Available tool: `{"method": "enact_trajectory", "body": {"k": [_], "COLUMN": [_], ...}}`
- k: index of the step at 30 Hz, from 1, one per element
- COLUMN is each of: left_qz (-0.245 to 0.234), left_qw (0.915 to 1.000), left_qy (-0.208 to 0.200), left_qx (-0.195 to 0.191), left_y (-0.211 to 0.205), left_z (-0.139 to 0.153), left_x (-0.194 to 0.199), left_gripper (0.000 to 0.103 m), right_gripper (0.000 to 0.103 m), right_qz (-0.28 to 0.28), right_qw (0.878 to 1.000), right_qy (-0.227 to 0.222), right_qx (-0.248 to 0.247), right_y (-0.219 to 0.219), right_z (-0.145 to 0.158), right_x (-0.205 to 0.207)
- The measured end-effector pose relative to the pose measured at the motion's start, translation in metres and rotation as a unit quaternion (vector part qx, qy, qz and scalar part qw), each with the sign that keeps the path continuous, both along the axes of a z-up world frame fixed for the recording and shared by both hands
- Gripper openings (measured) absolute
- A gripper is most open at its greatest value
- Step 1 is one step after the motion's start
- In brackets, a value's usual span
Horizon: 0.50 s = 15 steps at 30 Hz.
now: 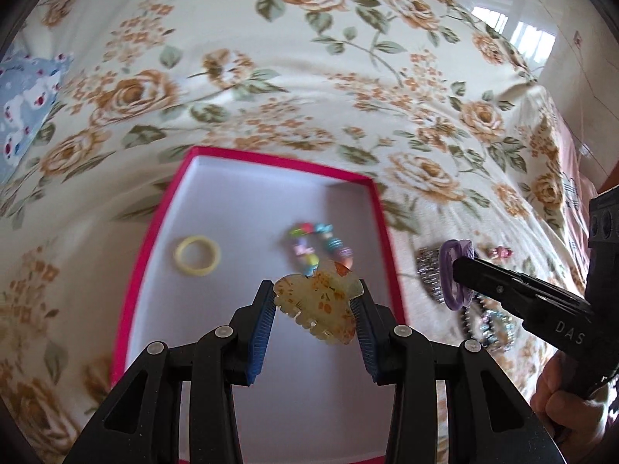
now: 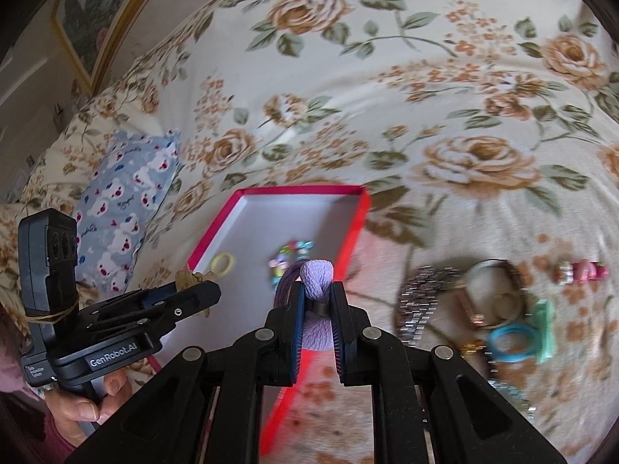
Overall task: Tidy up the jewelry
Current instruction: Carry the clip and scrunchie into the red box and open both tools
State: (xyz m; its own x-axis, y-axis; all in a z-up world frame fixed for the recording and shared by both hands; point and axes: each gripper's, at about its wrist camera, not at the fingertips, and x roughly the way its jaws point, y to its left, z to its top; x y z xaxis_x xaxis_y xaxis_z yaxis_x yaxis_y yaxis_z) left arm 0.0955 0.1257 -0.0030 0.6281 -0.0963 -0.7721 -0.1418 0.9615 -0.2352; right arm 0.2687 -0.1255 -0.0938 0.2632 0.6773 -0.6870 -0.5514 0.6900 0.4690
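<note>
My left gripper (image 1: 319, 294) is shut on a yellow floral hair claw (image 1: 317, 305) and hangs over the red-rimmed white box (image 1: 154, 232). Inside the box lie a yellow ring (image 1: 197, 255) and a multicoloured bead bracelet (image 1: 319, 247). My right gripper (image 2: 317, 290) is shut on a purple hair tie (image 2: 315, 276) with a lilac knot, just over the box's right rim (image 2: 354, 239). In the left wrist view the right gripper (image 1: 460, 265) shows at the right with the purple hair tie (image 1: 454, 274); in the right wrist view the left gripper (image 2: 193, 290) shows at the left.
The box rests on a floral bedspread (image 1: 348, 96). Right of it lies a heap of jewelry: a silver chain (image 2: 418, 301), a blue ring (image 2: 510, 342), a mint bow (image 2: 545, 321), a pink clip (image 2: 584, 270). A blue pillow (image 2: 123, 212) lies left. A hand (image 2: 85, 406) grips the left tool.
</note>
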Motion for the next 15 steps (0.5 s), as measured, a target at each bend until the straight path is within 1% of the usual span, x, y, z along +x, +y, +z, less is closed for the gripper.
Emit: {"method": "enact_trajectory", "body": {"k": [4,6,10,15], "left_qz": [0.010,0.014,0.025,0.030], "left_qw": [0.9999,0.9998,0.9994,0.9987], "left_qy": [0.008,0.013,0.018,0.031], "left_qx": [0.003,0.011,0.013,0.027], "left_y": [0.011,0.015,0.024,0.028], "left_z": [-0.004,-0.006,-0.011,-0.024], "left_x": [-0.005,-0.004,-0.002,0.006], "left_gripper": [0.039,0.039,0.039,0.039], "right_gripper": [0.013,0.013,0.013,0.013], "right_qz": [0.026,0.036,0.052,0.066], "right_qw": [1.000,0.999,0.998,0.996], "right_qy": [0.005,0.009,0.017,0.022], "right_qx": [-0.009,-0.015,-0.028,-0.048], "right_y": [0.026,0.036,0.052,0.066], "right_z": [-0.009,-0.014,-0.026,-0.038], "right_x": [-0.007,-0.010,-0.013,-0.013]}}
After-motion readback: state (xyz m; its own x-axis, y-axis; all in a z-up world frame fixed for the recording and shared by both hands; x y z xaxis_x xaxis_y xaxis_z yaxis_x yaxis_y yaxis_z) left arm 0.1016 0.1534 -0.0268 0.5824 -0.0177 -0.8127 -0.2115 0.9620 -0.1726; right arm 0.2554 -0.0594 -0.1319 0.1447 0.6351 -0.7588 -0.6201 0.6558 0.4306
